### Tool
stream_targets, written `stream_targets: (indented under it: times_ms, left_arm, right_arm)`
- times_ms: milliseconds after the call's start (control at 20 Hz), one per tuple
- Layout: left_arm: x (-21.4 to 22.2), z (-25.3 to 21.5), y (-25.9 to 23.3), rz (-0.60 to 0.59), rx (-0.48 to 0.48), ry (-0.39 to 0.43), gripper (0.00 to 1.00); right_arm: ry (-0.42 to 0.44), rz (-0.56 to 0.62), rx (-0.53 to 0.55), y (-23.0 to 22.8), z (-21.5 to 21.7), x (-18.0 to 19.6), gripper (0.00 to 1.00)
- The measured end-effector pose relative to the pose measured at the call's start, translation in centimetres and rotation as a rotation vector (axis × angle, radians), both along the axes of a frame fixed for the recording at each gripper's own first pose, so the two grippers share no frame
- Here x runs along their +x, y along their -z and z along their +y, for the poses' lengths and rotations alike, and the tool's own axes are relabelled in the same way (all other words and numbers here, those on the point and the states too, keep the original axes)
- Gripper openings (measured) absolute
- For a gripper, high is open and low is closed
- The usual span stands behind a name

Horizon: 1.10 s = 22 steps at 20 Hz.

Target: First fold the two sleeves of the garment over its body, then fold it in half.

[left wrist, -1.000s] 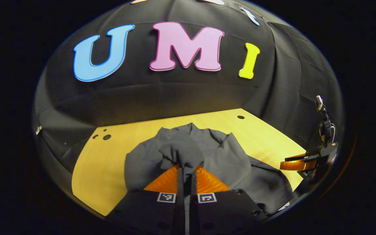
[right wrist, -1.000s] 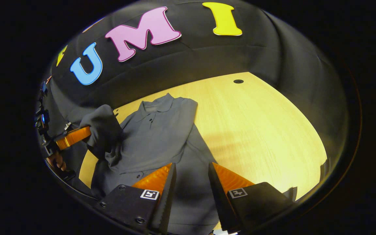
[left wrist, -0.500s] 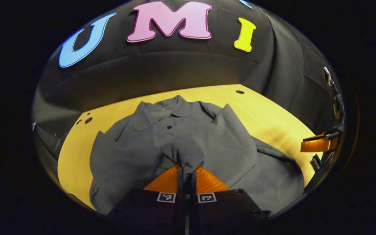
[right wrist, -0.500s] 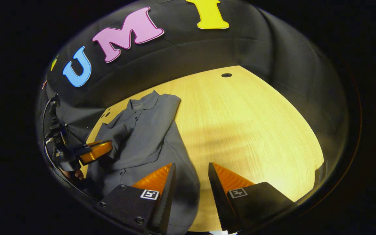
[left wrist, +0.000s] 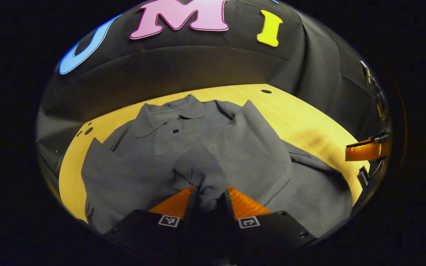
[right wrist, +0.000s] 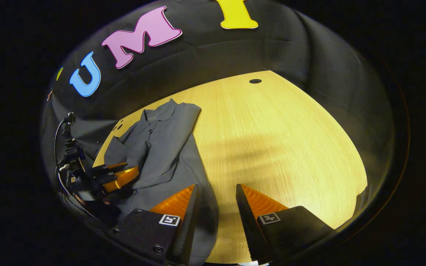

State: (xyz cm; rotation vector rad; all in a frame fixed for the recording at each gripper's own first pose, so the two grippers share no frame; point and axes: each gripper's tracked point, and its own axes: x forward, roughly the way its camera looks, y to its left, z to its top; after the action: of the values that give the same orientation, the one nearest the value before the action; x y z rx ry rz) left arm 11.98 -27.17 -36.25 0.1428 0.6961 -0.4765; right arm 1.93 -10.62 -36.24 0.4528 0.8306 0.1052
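Since a second ago the left gripper (left wrist: 208, 199) has lowered the sleeve cuff (left wrist: 198, 173) onto the shirt's body, and its jaws have parted around it. The grey collared shirt (right wrist: 161, 147) lies on the wooden table (right wrist: 279, 140). Sleeve-folding seems finished; next, grasp the hem. The right gripper (right wrist: 216, 210) hovers open, empty, beside the shirt.

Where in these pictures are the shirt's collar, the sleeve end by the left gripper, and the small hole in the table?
collar (left wrist: 183, 107), left gripper view, on its front flap.
sleeve end (left wrist: 202, 173), left gripper view, on the bunched cloth above the fingers.
hole (right wrist: 255, 81), right gripper view, on its dark middle, far table edge.
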Motion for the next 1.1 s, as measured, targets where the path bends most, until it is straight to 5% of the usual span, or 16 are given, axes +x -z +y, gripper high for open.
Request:
stream_targets:
  times_ms: [100, 300, 350, 450, 500, 550, 950, 1000, 1050, 1100]
  left_arm:
    - [-0.7, -1.0, -1.0, 0.012, -0.075, 0.015, 0.49]
    - [-2.4, -3.0, -3.8, 0.013, -0.191, 0.093, 0.81]
    - [-2.9, -3.1, -4.4, 0.007, -0.198, 0.107, 0.77]
    - [-3.8, -3.1, -5.2, -0.003, -0.204, 0.122, 0.86]
    - [-4.3, -3.0, -5.5, -0.007, -0.207, 0.127, 0.89]
    - [-4.9, -2.9, -5.9, -0.01, -0.207, 0.131, 0.89]
    - [-9.4, 2.2, -9.3, -0.034, -0.234, 0.102, 0.9]
    - [-9.9, 3.3, -9.3, -0.036, -0.224, 0.094, 0.9]
    - [-10.4, 4.5, -9.3, -0.037, -0.208, 0.081, 0.9]
    - [-10.8, 5.8, -9.2, -0.035, -0.192, 0.069, 0.9]
  right_arm:
    - [-0.006, 0.0, 0.0, -0.1, 0.2, -0.2, 0.62]
    - [-0.005, 0.002, 0.001, -0.1, 0.5, -0.8, 0.62]
    - [-0.005, 0.001, 0.0, -0.2, 0.6, -0.9, 0.63]
    - [-0.006, 0.001, 0.0, -0.3, 0.9, -1.2, 0.65]
    - [-0.008, 0.001, -0.001, -0.4, 1.0, -1.4, 0.55]
    - [-0.009, 0.003, -0.004, -0.4, 1.1, -1.6, 0.68]
    - [-0.066, 0.005, -0.003, -1.5, 3.3, -4.9, 0.73]
    - [-0.078, 0.008, -0.012, -1.5, 3.5, -5.4, 0.6]
    - [-0.091, 0.012, -0.023, -1.4, 3.7, -6.0, 0.74]
    - [-0.102, 0.015, -0.03, -1.3, 3.9, -6.5, 0.74]
